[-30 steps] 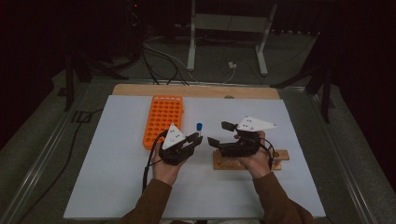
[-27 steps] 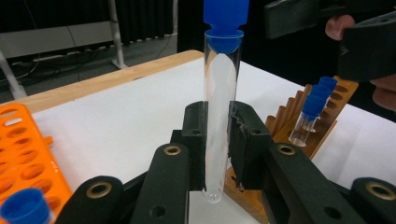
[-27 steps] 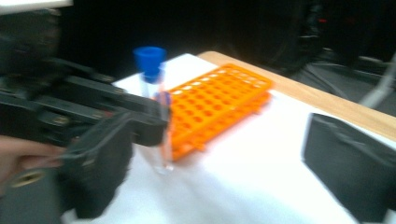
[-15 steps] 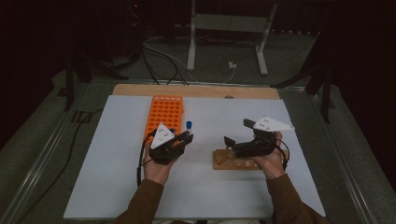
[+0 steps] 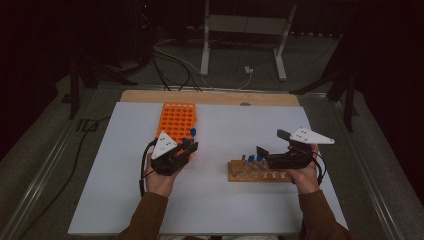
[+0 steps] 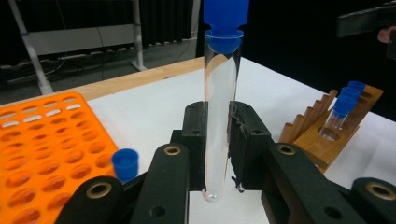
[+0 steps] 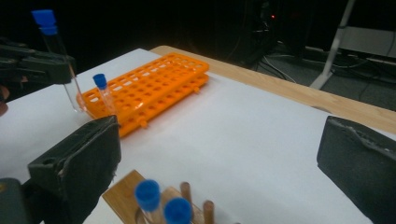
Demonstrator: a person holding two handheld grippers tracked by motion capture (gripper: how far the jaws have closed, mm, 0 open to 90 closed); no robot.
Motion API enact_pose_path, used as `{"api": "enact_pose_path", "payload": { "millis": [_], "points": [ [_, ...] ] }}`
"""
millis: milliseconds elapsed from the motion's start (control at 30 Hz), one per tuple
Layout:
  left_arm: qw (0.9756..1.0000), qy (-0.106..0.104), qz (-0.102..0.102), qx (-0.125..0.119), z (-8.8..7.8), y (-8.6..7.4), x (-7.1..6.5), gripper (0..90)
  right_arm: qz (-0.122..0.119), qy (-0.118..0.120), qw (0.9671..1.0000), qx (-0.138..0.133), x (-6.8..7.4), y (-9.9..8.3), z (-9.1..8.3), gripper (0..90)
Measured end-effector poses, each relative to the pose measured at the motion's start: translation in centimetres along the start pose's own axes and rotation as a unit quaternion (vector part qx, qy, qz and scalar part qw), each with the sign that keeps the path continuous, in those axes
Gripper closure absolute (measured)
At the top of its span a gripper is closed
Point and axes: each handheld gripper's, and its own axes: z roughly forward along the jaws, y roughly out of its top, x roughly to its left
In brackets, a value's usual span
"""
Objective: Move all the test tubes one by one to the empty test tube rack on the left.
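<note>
Blue-capped tube (image 6: 219,107) sits clamped upright in the left gripper (image 6: 218,140). Keep it vertical over an orange rack (image 5: 179,120) hole. Right gripper (image 7: 219,154) jaws have just opened, holding nothing.

the high view looks forward and down on the whole white table (image 5: 210,200) from above my side. my left gripper view sits close behind its jaws, facing right across the table. my right gripper view faces left. all three share the orange rack (image 5: 177,120) (image 6: 42,140) (image 7: 149,88) and the wooden rack (image 5: 260,175) (image 6: 327,135) (image 7: 126,191).
</note>
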Motion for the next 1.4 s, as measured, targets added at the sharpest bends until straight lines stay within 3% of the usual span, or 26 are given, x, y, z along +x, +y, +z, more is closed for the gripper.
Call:
{"api": "enact_pose_path", "payload": {
  "millis": [533, 867, 1100, 1400],
  "points": [
    [0.9991, 0.043, -0.001, 0.004, -1.4, -0.6, 2.1, 78.1, 0.02, -0.024, 0.9995, -0.008, -1.9, -1.4, -2.0, 0.0],
    [0.9974, 0.071, 0.004, 0.01, -0.1, -1.6, 3.5, 78.1, 0.028, -0.03, 0.999, -0.015, -2.5, -1.7, -2.7, 0.0],
    [0.996, 0.086, -0.01, 0.02, 0.9, -2.7, 4.3, 78.1, 0.029, -0.028, 0.999, -0.016, -2.6, -1.8, -2.8, 0.0],
    [0.9951, 0.088, -0.022, 0.038, 2.0, -3.9, 4.8, 78.1, 0.03, -0.027, 0.9991, -0.016, -2.6, -1.9, -2.8, 0.0]
  ]
}}
